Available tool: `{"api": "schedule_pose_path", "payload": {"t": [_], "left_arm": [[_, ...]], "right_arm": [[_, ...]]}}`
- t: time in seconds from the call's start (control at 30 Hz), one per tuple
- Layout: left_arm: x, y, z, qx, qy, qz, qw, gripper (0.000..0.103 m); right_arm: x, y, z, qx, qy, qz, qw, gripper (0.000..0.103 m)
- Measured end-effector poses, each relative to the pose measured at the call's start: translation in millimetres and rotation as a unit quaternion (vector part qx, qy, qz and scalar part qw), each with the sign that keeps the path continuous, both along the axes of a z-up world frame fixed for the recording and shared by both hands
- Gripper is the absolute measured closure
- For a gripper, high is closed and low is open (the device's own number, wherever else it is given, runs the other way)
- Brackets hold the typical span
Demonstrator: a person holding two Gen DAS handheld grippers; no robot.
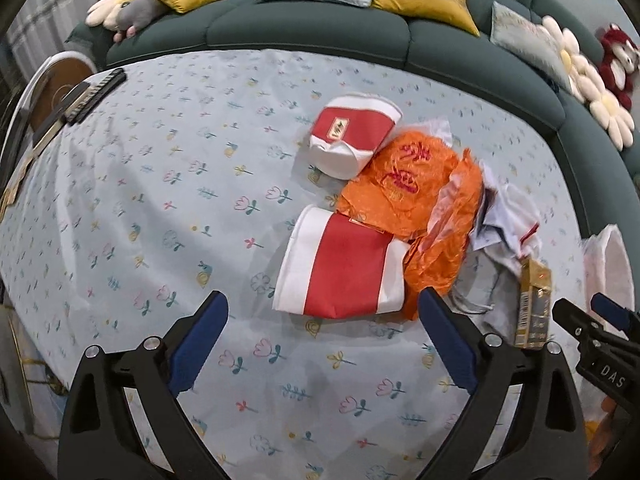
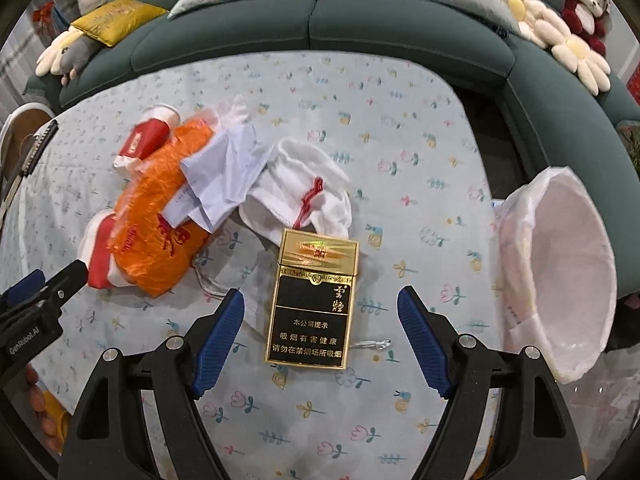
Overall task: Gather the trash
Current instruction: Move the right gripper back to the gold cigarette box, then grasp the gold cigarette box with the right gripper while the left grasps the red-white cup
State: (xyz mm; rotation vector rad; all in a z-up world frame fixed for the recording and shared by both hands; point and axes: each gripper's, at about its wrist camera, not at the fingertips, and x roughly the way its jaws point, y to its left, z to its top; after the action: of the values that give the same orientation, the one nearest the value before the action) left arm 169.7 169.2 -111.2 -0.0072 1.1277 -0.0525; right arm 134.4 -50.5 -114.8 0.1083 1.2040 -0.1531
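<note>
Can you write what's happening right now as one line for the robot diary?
left gripper: open, at near red-white cup | right gripper: open, around cigarette pack | lined bin: right of pack

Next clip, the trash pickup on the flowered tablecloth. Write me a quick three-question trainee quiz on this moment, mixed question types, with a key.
1. True or false: the right tool is shut on the cigarette pack.
2. Which lies nearest the left tool? A) red and white cup B) white cloth C) bin bag
3. Fill in: the crumpled plastic bag between the two cups is ____ in colour.

Key: 1 false, both tools are open and the pack lies between the right tool's fingers; 2 A; 3 orange.
</note>
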Motion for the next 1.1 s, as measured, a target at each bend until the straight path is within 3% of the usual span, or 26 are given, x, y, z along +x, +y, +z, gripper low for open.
{"api": "schedule_pose_path", "payload": {"t": [0.3,0.57,0.9,0.97,1.03,1.1], "left_arm": [[16.1,-3.3,-30.1,0.005,0.032,-0.036,0.9989,0.011],[26.0,-3.4,-47.5,-0.019,0.053,-0.021,0.9982,0.011],[38.1,3.2,-46.8,-0.043,0.047,0.024,0.9977,0.011],[40.3,2.3,-49.1,-0.045,0.053,0.026,0.9973,0.013],[41.3,2.0,-50.2,-0.054,0.057,0.024,0.9966,0.024],[40.5,1.9,-49.6,-0.055,0.058,0.023,0.9965,0.024]], "right_arm": [[9.6,-4.0,-24.2,0.002,0.029,-0.007,1.000,0.028],[15.8,-8.0,-41.1,0.020,0.051,-0.020,0.998,0.028],[23.0,-1.4,-46.1,0.026,0.052,-0.016,0.998,0.028],[23.5,-1.5,-46.5,0.024,0.051,-0.014,0.998,0.028],[25.7,1.4,-47.2,0.022,0.051,-0.013,0.998,0.028],[26.8,3.2,-47.4,0.020,0.051,-0.007,0.998,0.041]]}}
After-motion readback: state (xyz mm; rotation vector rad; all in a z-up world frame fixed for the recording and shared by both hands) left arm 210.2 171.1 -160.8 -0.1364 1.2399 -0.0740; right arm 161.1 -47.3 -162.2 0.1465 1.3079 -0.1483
